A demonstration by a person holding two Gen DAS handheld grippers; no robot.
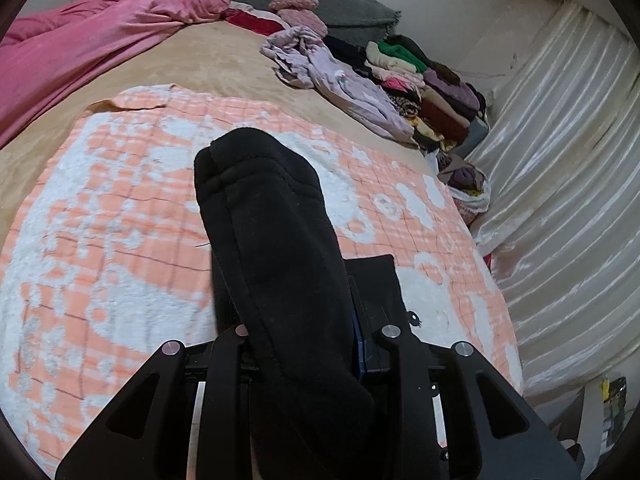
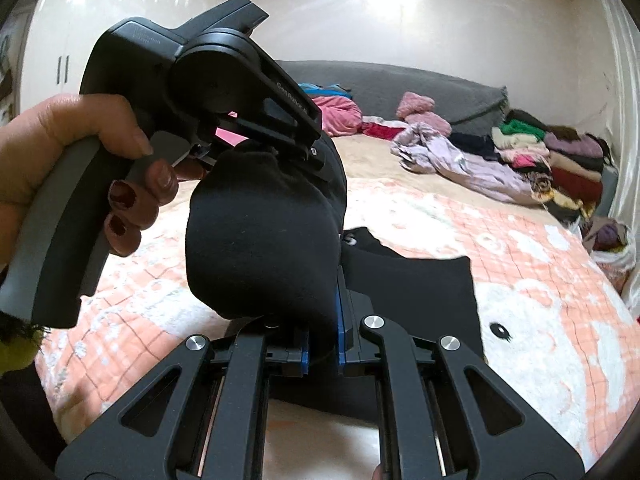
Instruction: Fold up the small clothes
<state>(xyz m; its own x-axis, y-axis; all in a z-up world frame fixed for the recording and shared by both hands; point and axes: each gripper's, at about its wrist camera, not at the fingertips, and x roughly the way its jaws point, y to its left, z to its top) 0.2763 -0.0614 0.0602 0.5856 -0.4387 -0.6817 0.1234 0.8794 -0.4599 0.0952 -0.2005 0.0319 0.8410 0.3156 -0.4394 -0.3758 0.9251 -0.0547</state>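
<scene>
Gripping one black sock [image 2: 256,240] together, both claws, left [image 2: 280,148] and right [image 2: 322,344], are clamped (above the blanket [image 2: 540,280]).

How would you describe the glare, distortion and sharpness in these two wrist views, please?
Left wrist view: strong fisheye bending with dark corners, a satin sheen on the curtain, the black garment nearly featureless. Right wrist view: bright glare patches on the glossy wall, the hand and nearby gripper slightly soft.

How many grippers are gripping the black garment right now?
2. The left gripper clamps the upper end of the black garment, held by a hand; the right gripper pinches its lower end, above the checked blanket.
</scene>
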